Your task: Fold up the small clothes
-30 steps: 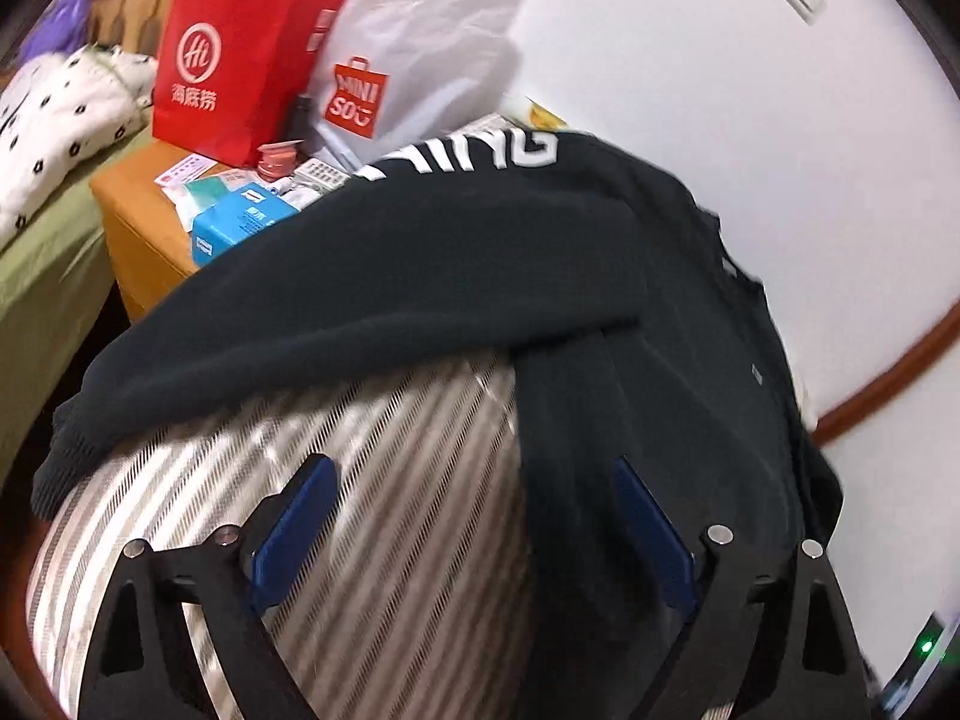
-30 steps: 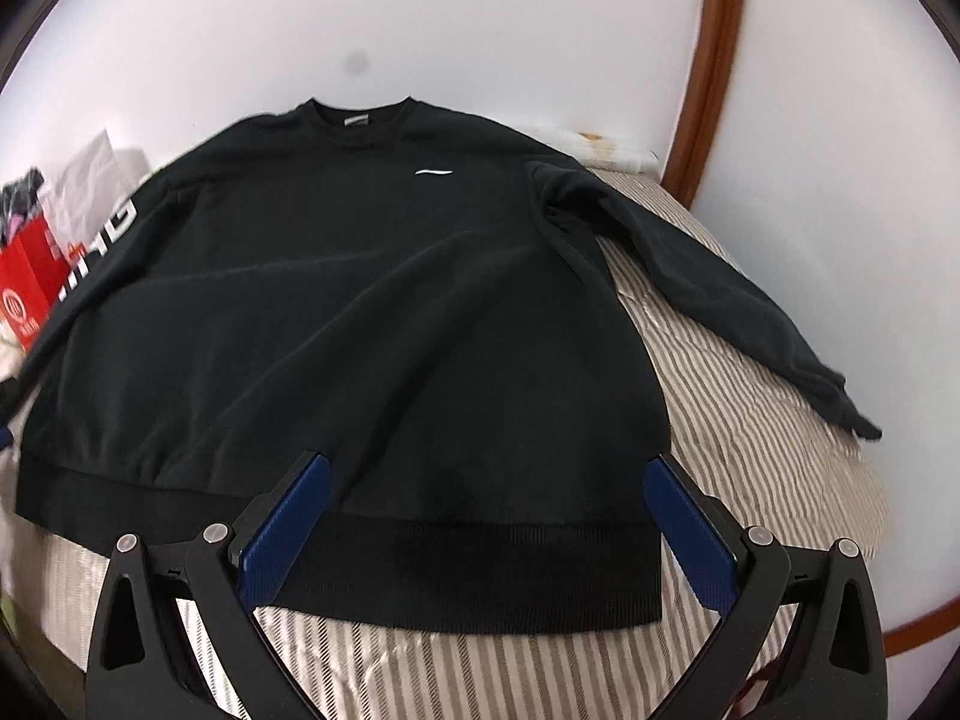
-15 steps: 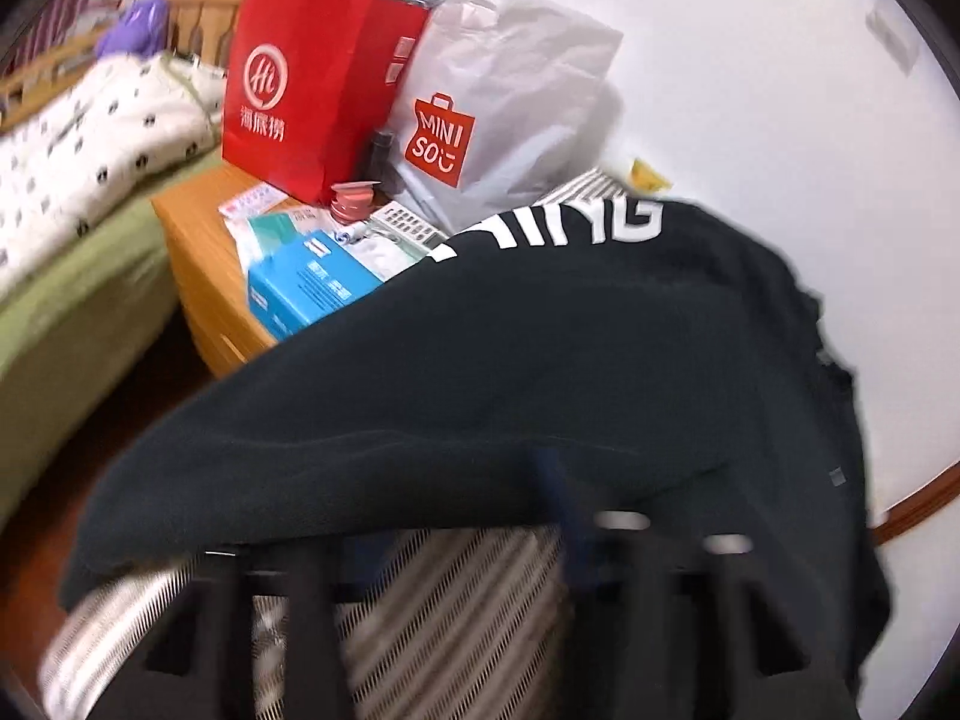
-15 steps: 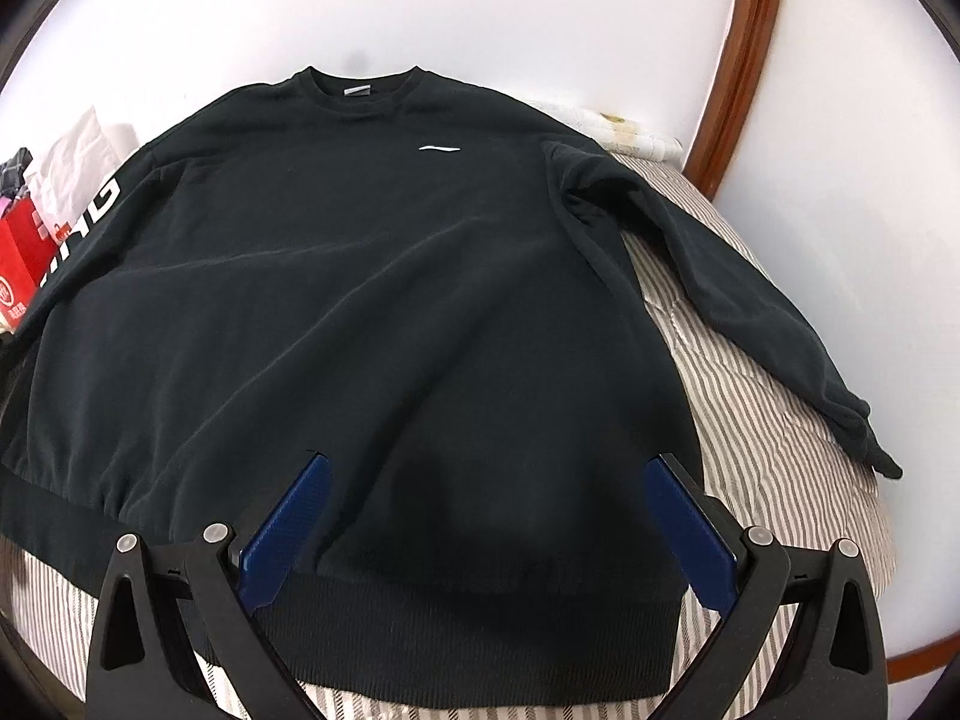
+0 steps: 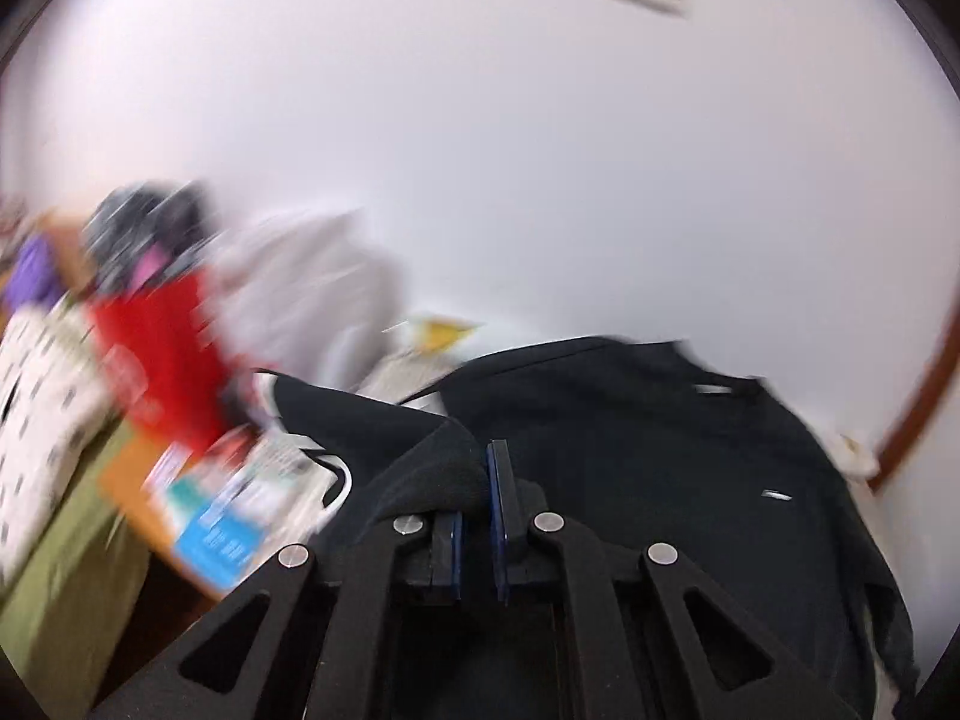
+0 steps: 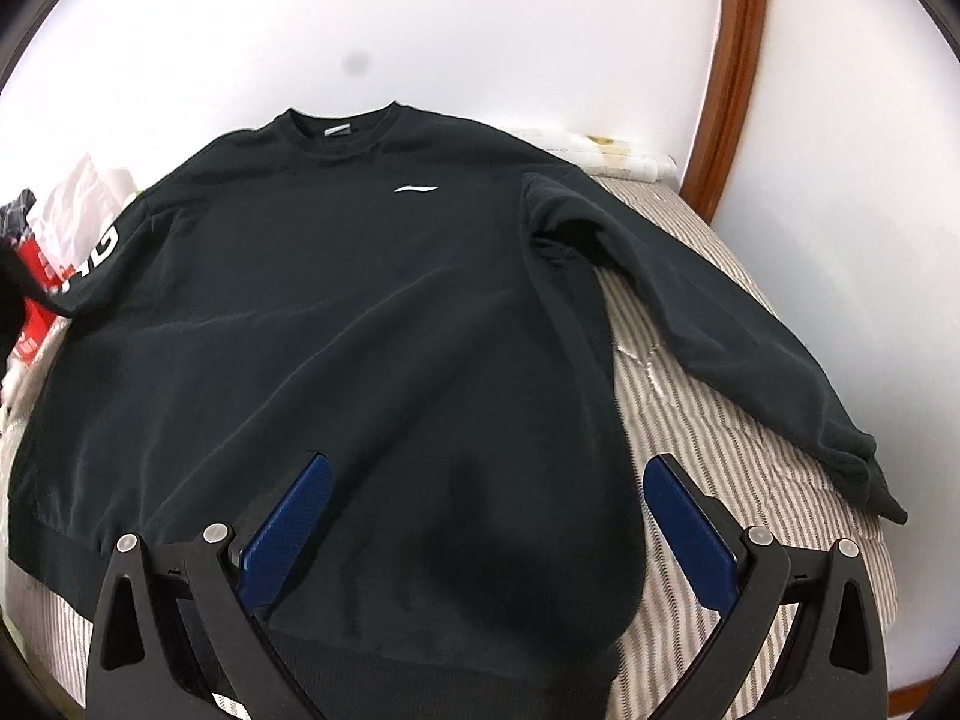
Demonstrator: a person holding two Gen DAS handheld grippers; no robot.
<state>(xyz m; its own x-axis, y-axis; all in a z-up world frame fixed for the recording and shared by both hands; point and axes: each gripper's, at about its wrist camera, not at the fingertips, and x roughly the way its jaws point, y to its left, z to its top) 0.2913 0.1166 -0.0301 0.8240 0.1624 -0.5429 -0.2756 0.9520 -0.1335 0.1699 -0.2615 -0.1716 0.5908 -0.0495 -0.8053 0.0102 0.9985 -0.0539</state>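
Left tool (image 5: 474, 480) apparently pinches blurred sweatshirt (image 5: 630, 432) sleeve.

Sweatshirt (image 6: 336, 324) lies spread on the bed (image 6: 708, 420) — bags (image 6: 66, 228) left of it.

- Left wrist view: motion blur over the whole left side. Red bag (image 5: 159, 360), grey bag (image 5: 300, 294) and blue box (image 5: 219, 534) show as smears; print on them unreadable.
- Left gripper (image 5: 477, 480): black sweatshirt (image 5: 630, 450) fabric bunched over the left pad; pad tip hidden.
- Right wrist view: sweatshirt hem (image 6: 372, 672) covered by the right gripper (image 6: 480, 510) frame at the bottom edge.
- White lettering (image 6: 99, 255) on the left sleeve: only partly visible, sleeve end hidden behind a dark shape at the picture's left edge.
- Striped bedding (image 6: 720, 420) mostly hidden under the sweatshirt.
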